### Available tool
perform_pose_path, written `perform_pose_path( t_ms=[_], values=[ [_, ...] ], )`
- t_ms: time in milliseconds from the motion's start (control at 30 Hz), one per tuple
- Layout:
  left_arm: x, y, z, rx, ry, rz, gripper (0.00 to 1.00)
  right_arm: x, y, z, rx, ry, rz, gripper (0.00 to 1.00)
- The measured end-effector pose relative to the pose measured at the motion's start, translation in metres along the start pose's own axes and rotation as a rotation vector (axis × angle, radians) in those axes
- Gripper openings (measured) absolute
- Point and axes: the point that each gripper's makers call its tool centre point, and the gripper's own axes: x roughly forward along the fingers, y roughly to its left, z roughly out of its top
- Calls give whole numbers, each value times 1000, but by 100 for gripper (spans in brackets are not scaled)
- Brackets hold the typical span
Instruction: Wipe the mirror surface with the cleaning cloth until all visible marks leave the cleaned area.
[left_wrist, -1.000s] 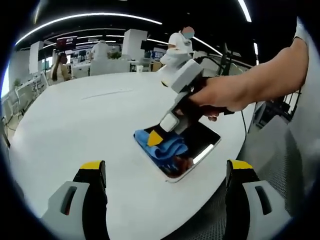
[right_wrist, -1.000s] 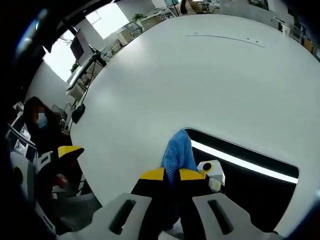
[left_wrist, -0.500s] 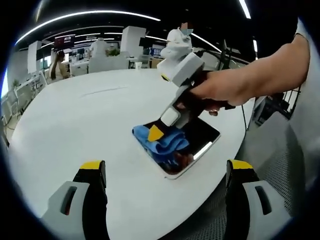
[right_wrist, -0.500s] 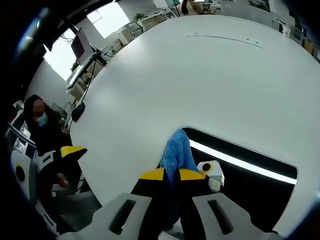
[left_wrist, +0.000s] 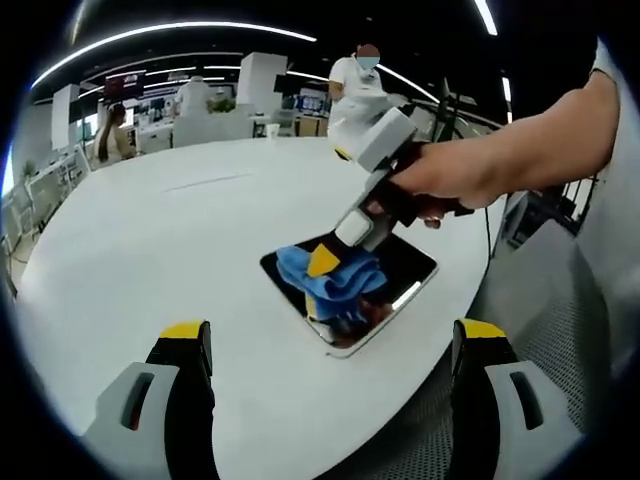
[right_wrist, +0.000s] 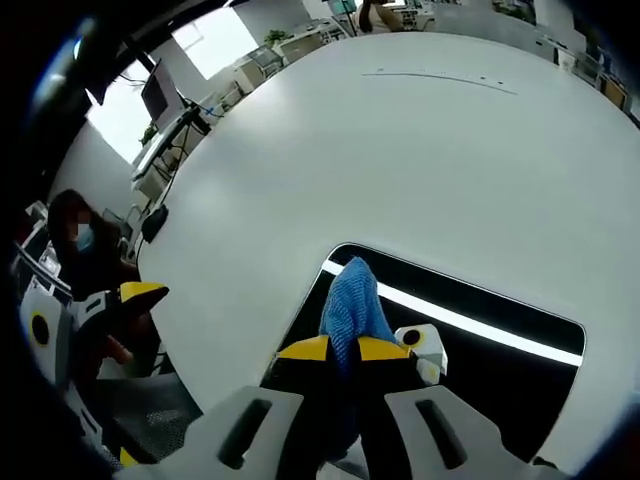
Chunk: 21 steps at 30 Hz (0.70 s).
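The big white round worktop (left_wrist: 150, 250) filled most of the left gripper view. A flat mirror (left_wrist: 405, 268) lay on it, a little right of the middle of the frame, close to the worktop's edge. The mirror looked dark and showed a bright strip of light.

The right gripper (left_wrist: 322, 262) came in from the upper right of that view, held by a person's hand (left_wrist: 450, 185). Its yellow-tipped jaws were pressed together on a blue cleaning cloth (left_wrist: 340, 282). The cloth was bunched up and touched the mirror's left part.

The left gripper (left_wrist: 330, 350) showed its own two jaws at the bottom of the left gripper view. They were spread wide and held nothing. They were above the worktop, apart from the mirror.

In the right gripper view, the cloth (right_wrist: 350, 305) stuck up from between the pinched jaws in the lower middle of the frame. It sat on the mirror (right_wrist: 480, 300) near its upper left corner. The left gripper (right_wrist: 120, 305) showed at the left edge of that view.

Some people stood far off at the top of the left gripper view.
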Motion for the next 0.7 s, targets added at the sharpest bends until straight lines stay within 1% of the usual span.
perform_pose_path(
  t_ms=[100, 233, 467, 567, 700],
  values=[
    [-1, 0, 0, 5, 1, 5, 99, -2, -4, -2, 1, 4, -5, 3],
    [-1, -3, -1, 21, 8, -4, 99, -5, -11, -4, 12, 6, -11, 3],
    [-1, 0, -6, -5, 13, 6, 99, -10, -22, -8, 20, 8, -23, 3],
    [0, 0, -10, -27, 26, 4, 99, -13, -26, -10, 33, 8, -23, 3],
    [0, 1, -11, -8, 31, 6, 99, -16, -33, -12, 41, 4, -29, 3]
  ],
)
